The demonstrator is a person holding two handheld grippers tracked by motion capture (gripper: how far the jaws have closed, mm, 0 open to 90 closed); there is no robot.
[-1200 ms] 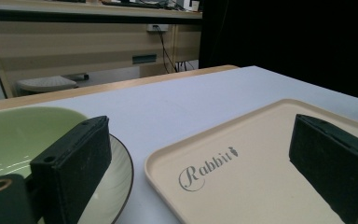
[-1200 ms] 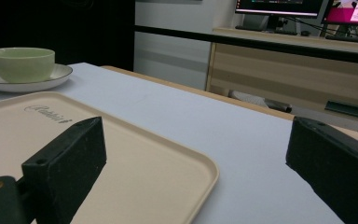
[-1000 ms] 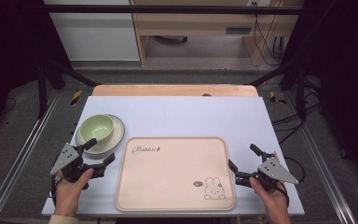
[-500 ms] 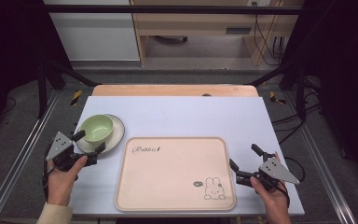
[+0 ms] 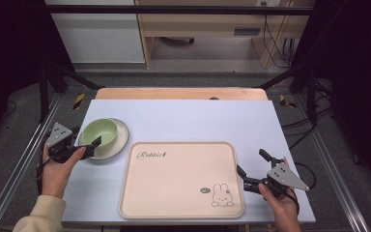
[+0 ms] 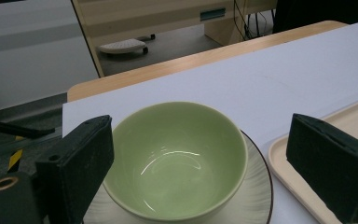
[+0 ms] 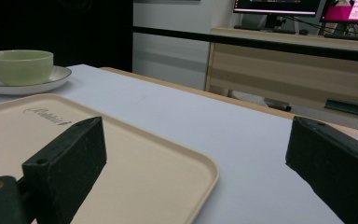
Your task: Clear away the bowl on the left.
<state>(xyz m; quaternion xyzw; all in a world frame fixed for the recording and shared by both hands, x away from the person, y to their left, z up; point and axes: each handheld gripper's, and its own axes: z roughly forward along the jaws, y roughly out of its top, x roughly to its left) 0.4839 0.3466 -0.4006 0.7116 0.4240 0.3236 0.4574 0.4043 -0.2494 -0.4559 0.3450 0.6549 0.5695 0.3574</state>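
With the left gripper (image 5: 86, 139) spread wide around the green bowl (image 5: 100, 132) on its saucer (image 5: 120, 140), I'd close squarely on the rim before lifting toward the tray (image 5: 181, 179), whose corner sits between the right gripper (image 5: 251, 166)'s gaping jaws.

Left gripper (image 5: 86, 137): jaws spread wide, green bowl (image 6: 175, 158) on its plate (image 6: 256, 196) directly ahead between them; tray (image 6: 317, 163) edge just beside the right jaw. Right gripper (image 5: 254, 169): tray corner under its left jaw, bare surface (image 7: 242, 140) ahead.
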